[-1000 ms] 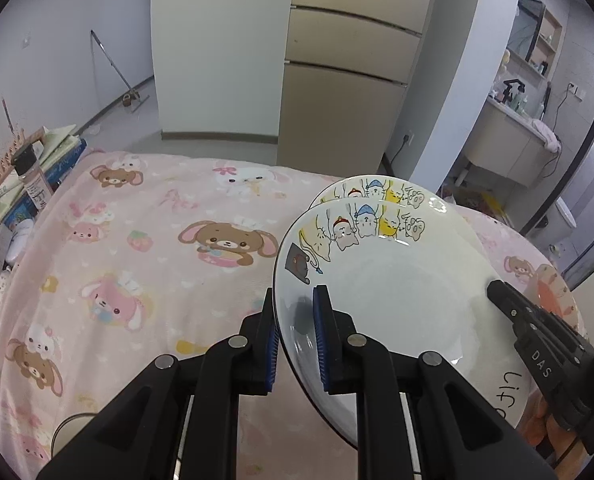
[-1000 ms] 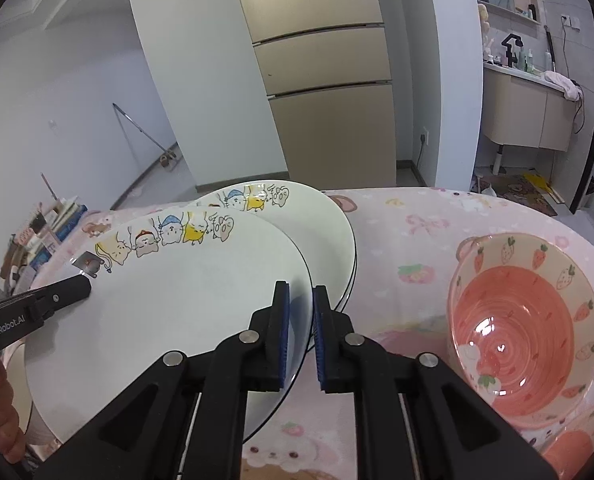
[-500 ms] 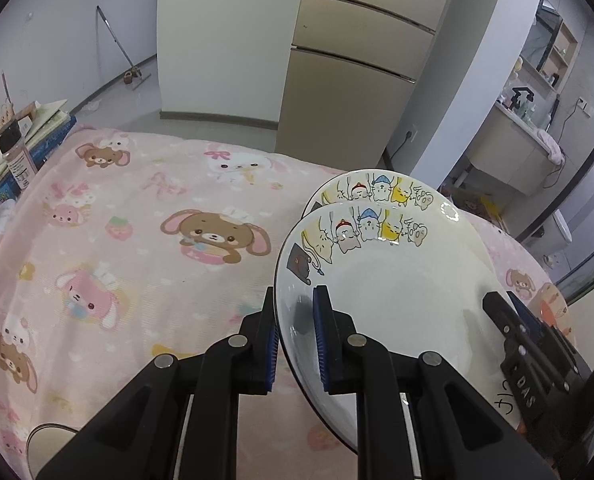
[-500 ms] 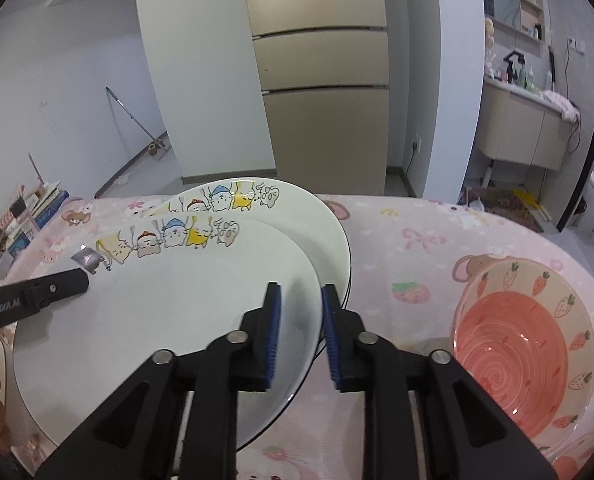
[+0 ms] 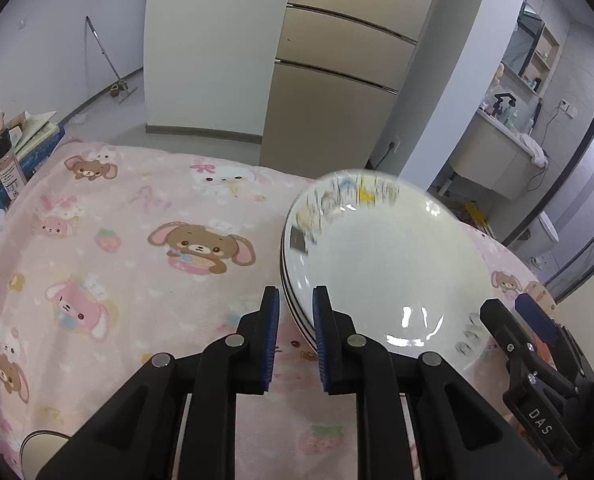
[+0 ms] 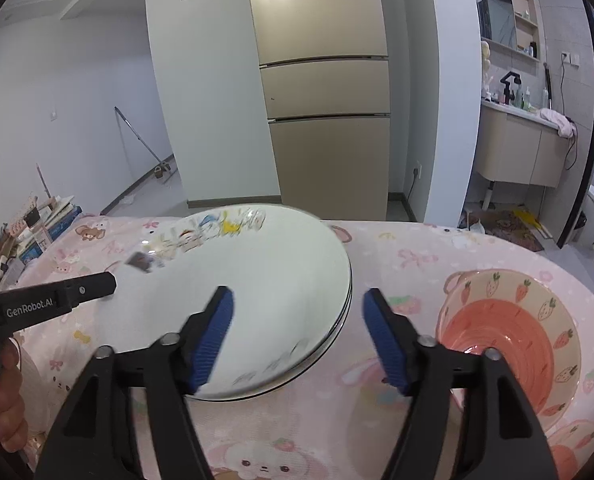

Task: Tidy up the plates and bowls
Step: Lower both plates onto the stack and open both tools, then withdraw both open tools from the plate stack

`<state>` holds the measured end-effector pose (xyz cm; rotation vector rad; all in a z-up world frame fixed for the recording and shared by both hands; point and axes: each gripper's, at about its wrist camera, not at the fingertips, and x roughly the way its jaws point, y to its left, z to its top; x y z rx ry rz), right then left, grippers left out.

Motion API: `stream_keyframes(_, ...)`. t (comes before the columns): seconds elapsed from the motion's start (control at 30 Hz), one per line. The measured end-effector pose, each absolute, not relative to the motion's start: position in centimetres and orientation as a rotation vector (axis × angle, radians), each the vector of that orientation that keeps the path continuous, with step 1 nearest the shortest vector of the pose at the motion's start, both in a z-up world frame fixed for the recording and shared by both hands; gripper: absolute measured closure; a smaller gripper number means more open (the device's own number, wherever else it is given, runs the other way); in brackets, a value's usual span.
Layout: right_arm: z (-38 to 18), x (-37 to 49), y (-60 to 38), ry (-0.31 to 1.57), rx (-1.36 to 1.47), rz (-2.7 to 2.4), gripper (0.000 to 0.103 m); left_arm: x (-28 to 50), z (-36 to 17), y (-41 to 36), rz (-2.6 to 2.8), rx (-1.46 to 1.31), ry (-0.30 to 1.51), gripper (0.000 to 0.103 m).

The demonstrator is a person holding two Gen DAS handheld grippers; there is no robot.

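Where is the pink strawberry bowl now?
In the right wrist view, the pink strawberry bowl sits on the pink tablecloth, right of the stacked white plates.

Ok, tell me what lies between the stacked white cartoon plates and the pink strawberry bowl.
Only bare pink cartoon tablecloth, shown in the right wrist view between the white cartoon plates and pink strawberry bowl.

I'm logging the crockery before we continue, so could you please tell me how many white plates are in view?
2: the top white plate lies stacked on a second white plate, only its rim showing, on the pink cartoon tablecloth. More could be hidden beneath.
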<state>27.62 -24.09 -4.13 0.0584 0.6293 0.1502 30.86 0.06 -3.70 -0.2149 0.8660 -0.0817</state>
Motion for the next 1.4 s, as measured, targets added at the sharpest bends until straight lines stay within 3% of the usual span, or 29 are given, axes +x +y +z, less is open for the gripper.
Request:
stream_keyframes(0.13,-3.7,27.0,-24.4,0.588,0.093,0.156,0.002,30.2,-3.0,-0.3,-0.087,-0.187,0.830,0.086)
stream_keyframes(0.27,-3.4,26.8,-24.4,0.570,0.101,0.161,0.000,29.5,-1.9,-0.7,-0.119,-0.179,0.789,0.083)
stream_keyframes(0.33,-3.2,26.8,-24.4,0.568,0.094,0.161,0.000,28.9,-1.2,-1.0,-0.118,-0.158,0.756,0.049)
stream_keyframes(0.37,-3.2,26.7,-24.4,0.565,0.092,0.164,0.000,28.7,-0.8,-1.1,-0.115,-0.145,0.741,0.002)
stream_keyframes(0.4,-3.0,26.7,-24.3,0.558,0.090,0.165,0.000,28.2,-0.4,-1.2,-0.108,-0.134,0.703,0.000)
stream_keyframes(1.4,4.0,22.4,-25.5,0.401,0.019,0.153,0.000,24.7,4.3,-0.9,-0.130,-0.089,0.529,0.000)
